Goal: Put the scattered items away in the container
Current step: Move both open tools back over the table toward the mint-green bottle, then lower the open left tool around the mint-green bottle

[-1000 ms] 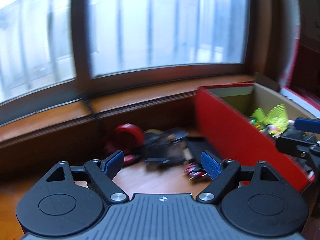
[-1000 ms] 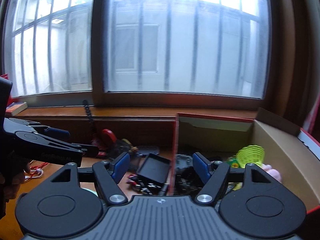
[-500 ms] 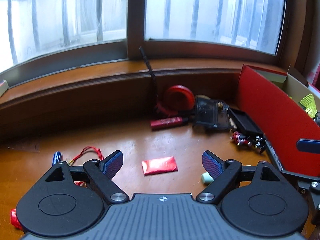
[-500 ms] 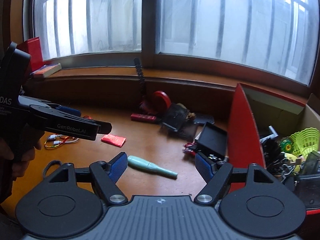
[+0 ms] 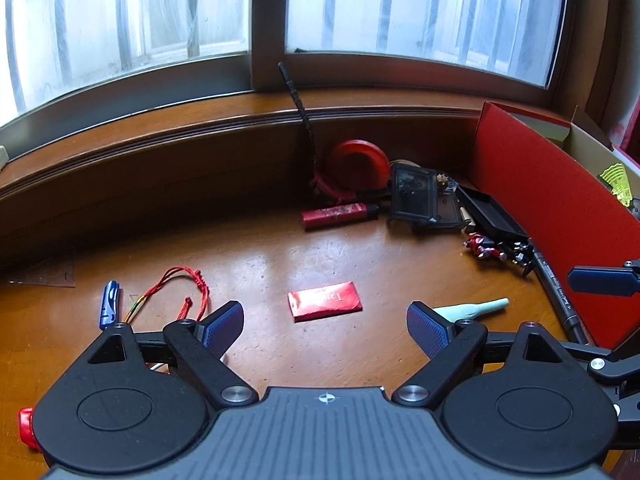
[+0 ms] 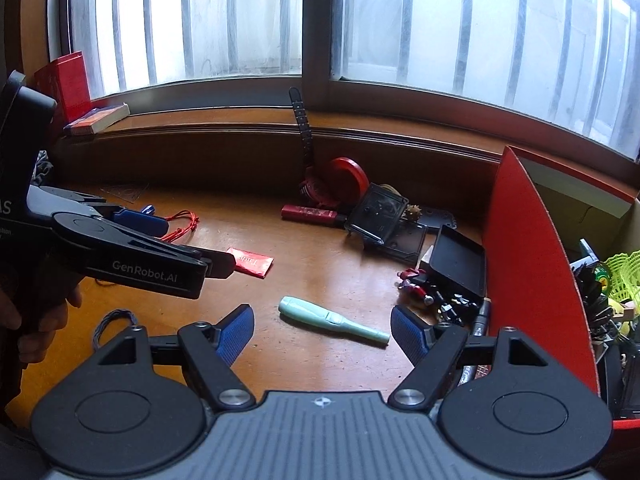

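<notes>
Left wrist view has the left gripper (image 5: 325, 326) hovering over the wooden table (image 5: 260, 248), jaws spread and opening wider, nothing between them. Just past the fingertips lies a flat red packet (image 5: 325, 301). Off to the left there's a red string bracelet (image 5: 180, 292) and a blue clip (image 5: 109, 304), well apart from the packet.

Right wrist view: the right gripper (image 6: 322, 334) is wide too, nothing pinched. A mint-green pen-shaped thing (image 6: 332, 321) lies on the table between and just beyond its fingers, not touching either pad.

The container, a red cardboard box (image 6: 532, 264), sits on the right and already holds a jumble including a yellow-green mesh basket (image 6: 622, 276); the rest in there is too cluttered to make out, maybe small toys.

Against the back wall under the window: a red disc (image 5: 358, 164), a red tube (image 5: 338, 215), a clear dark case (image 5: 420, 200), a black tray (image 5: 490, 216) and little red figures (image 5: 486, 248) right beside the box. A black marker (image 5: 558, 294) lies along the box's side.
</notes>
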Demonstrator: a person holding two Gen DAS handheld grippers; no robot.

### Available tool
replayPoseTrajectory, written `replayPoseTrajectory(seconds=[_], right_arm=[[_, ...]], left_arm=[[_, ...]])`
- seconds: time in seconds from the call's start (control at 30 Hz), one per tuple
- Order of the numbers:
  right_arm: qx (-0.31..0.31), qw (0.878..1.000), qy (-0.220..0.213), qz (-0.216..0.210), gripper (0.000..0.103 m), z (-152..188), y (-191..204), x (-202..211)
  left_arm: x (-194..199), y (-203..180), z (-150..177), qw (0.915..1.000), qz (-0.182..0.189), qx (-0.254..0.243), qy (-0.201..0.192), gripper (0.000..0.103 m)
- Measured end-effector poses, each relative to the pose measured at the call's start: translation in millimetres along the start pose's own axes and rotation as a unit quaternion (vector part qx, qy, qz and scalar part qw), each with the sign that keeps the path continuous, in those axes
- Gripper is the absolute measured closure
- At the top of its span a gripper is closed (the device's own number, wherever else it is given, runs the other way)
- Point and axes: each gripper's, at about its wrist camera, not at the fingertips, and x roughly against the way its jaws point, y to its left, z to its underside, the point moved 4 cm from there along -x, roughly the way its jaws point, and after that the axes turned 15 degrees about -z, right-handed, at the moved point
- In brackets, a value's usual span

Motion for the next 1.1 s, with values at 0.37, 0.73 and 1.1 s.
replayPoseTrajectory(seconds=[0.37,0.73,1.1], right_arm=[[-0.016,1.000,0.015,0.014,0.025,7.8,-6.5,-7.2],[-0.090,0.995,0.030,0.031,0.017,9.5,-25.2,-40.4],[-0.134,0.989,0.010,0.062,0.016,3.3,-33.4,-46.4]], left_arm=[[-7.1,14.8,7.2,0.9998,-0.013,0.009,0.014,0.013],[-7.2,31.9,19.2,0.9988,-0.030,0.027,0.029,0.013],[-8.2,20.7,13.0,0.9993,0.000,0.031,0.021,0.013]])
